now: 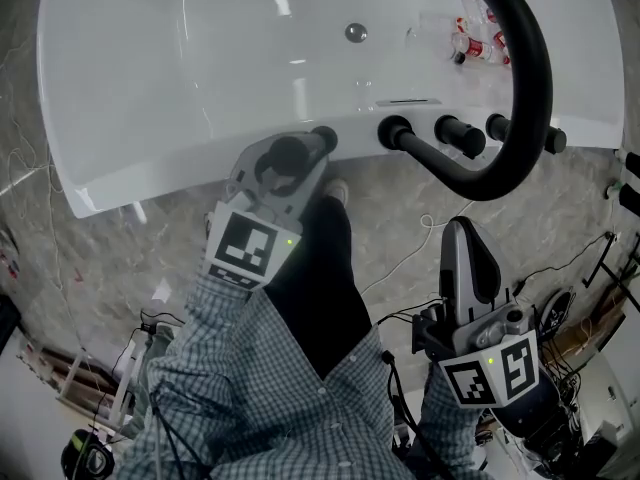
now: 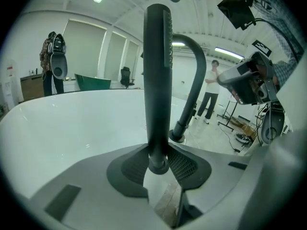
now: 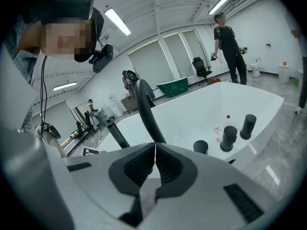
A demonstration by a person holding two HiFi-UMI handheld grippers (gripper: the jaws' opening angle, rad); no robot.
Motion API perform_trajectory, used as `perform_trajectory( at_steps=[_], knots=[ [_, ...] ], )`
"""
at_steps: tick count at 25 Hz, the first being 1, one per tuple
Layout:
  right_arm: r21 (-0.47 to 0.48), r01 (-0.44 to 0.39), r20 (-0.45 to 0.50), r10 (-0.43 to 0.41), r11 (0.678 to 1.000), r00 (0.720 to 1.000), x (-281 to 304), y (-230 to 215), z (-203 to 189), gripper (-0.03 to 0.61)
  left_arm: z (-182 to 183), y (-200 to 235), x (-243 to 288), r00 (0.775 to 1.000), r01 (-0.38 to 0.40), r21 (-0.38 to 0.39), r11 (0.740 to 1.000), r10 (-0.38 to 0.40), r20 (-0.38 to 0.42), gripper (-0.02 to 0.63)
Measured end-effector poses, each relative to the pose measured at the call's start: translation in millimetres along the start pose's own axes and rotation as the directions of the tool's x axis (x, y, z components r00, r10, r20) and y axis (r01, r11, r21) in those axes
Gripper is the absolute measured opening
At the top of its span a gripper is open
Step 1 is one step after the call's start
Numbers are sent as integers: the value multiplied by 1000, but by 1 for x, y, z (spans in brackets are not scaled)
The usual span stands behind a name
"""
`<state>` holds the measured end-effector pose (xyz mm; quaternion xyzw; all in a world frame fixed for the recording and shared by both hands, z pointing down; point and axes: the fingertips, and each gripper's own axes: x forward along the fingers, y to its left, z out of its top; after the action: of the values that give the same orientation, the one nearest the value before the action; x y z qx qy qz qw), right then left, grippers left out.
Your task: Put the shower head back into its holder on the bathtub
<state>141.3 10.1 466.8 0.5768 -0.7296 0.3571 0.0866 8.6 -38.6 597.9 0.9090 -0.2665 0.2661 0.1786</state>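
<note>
The black shower head (image 2: 157,71) stands upright between the jaws of my left gripper (image 2: 158,161), which is shut on its lower end. In the head view the left gripper (image 1: 312,153) is at the near rim of the white bathtub (image 1: 180,163), and only a small part of the shower head (image 1: 325,136) shows past it. Whether the handle sits in a holder is hidden. My right gripper (image 1: 462,232) hangs shut and holds nothing, low at the right, away from the tub. In its own view the right gripper (image 3: 154,153) has its jaws pressed together.
A black arched faucet (image 1: 520,88) rises from the rim right of the shower head, with black knobs (image 1: 458,134) beside it. Small bottles (image 1: 478,44) lie inside the tub. Cables (image 1: 560,298) run over the marble floor at the right. People (image 2: 209,92) stand far off.
</note>
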Motion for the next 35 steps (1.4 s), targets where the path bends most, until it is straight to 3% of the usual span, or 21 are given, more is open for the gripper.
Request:
perform_trajectory(
  at_steps=[14,24,32,35],
  knots=[
    [18,-19,-20,19,1000,1000,8,-2,-15,17,-22,-4,20,999,-9,47,999,12,-52,126],
    [24,-35,-28,36,999,999,13,-1,-21,17,-31,-9,28,996,-14,127,992,25,-89,126],
    [22,-52,-39,53,998,998,14,7,-22,16,-35,-14,30,990,20,145,989,1,-144,126],
    [16,-58,-44,59,998,997,14,11,-22,17,-35,-13,30,987,13,105,994,4,-162,127]
  ],
)
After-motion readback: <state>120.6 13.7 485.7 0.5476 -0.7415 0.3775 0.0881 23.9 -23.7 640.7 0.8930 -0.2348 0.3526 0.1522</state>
